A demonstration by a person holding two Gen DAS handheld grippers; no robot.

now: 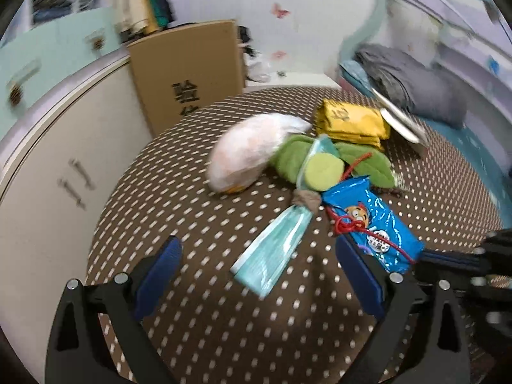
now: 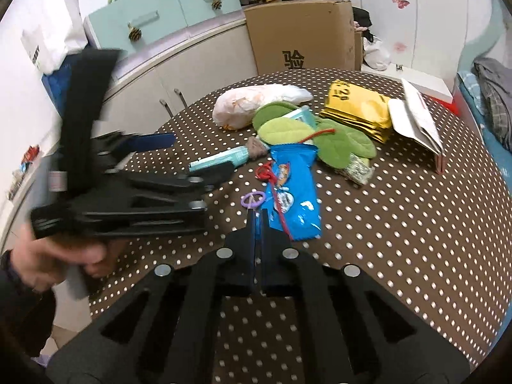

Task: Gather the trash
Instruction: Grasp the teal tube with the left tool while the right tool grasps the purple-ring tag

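Left claw (image 1: 257,252), left wrist view: jaws spread wide, nothing between the pads, low over the dotted brown tablecloth (image 1: 198,320). A teal wrapper (image 1: 272,249) lies flat between the two fingers. A blue snack wrapper (image 1: 372,227) with a red string (image 1: 347,224) across it lies against the right-hand finger. Beyond sit green felt leaves (image 1: 371,163), a white bag (image 1: 252,150) and a yellow packet (image 1: 352,121).

Right claw (image 2: 256,214), right wrist view: fingers pressed together, whether they pinch anything cannot be told. Tips sit at the near edge of the blue snack wrapper (image 2: 294,192), just beside a purple ring (image 2: 252,199). The left claw (image 2: 179,156) enters from the left, held in a hand (image 2: 64,256).
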